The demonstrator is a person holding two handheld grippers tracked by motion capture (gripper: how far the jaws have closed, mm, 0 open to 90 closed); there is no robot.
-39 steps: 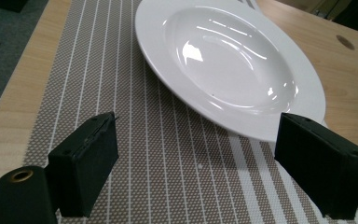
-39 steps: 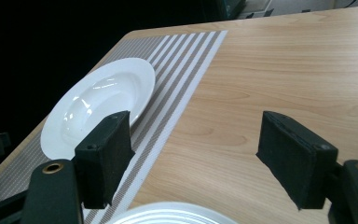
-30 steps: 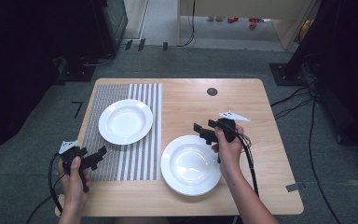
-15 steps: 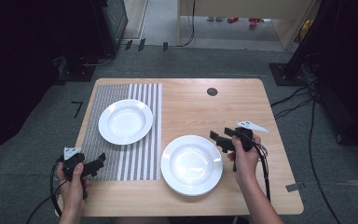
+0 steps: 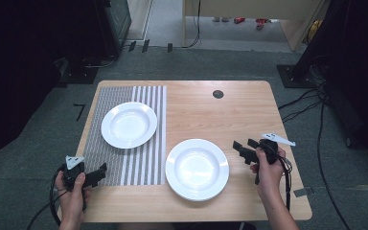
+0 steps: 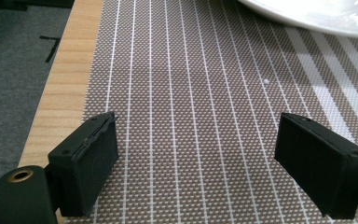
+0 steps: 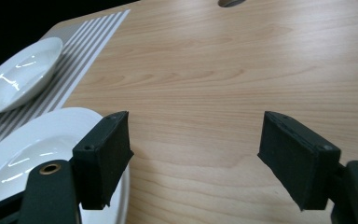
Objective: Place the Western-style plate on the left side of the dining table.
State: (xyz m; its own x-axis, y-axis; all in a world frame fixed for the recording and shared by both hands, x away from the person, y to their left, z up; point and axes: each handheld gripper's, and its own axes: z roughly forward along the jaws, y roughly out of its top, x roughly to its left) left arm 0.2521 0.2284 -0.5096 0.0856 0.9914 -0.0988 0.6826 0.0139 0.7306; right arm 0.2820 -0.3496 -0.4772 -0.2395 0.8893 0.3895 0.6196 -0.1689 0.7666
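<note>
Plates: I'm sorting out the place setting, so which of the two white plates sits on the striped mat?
The far-left plate lies on the striped mat. The other plate, nearer the right gripper, rests on bare wood.

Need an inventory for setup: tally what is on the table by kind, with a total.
White plates: 2, one on the placemat, one on bare wood
Striped placemat: 1
Total: 3

Wooden table (image 5: 206, 112) (striped mat (image 5: 124, 158), near plate (image 5: 197, 168))
</note>
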